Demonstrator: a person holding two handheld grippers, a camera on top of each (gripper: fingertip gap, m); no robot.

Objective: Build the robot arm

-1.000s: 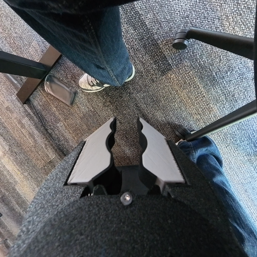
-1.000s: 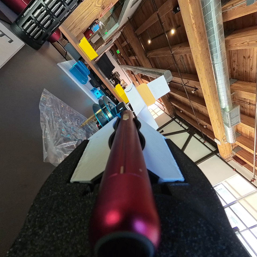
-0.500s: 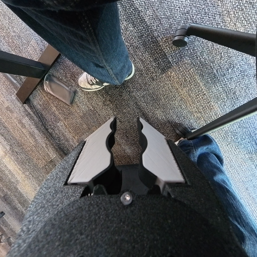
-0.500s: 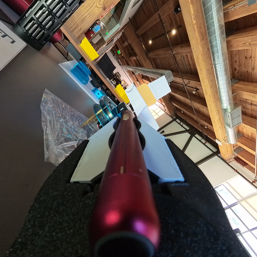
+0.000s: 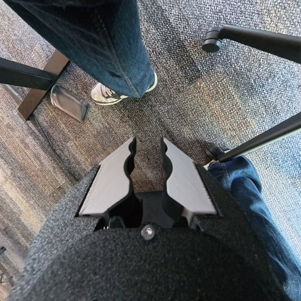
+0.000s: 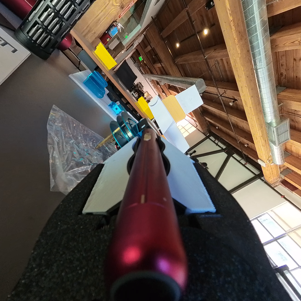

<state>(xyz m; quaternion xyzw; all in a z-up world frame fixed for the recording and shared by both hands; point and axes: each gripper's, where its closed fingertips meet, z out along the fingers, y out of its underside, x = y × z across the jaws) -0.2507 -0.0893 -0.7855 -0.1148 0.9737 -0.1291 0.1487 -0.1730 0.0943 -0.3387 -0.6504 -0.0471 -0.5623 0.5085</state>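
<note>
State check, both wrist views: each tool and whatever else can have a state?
left tool: open, empty, above carpet
right tool: shut on red screwdriver handle
plastic bag: crumpled, lying on table
bit holder: filled with bits
blue spool assembly: resting on table

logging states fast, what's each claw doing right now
Left claw: open, empty, pointing down at the grey carpet.
Right claw: shut on the red metal tool handle, which runs lengthwise between its fingers.

Left wrist view faces down at grey carpet (image 5: 195, 97); right, rolled sideways, faces tabletop (image 6: 32, 130) and ceiling; nothing shared.
</note>
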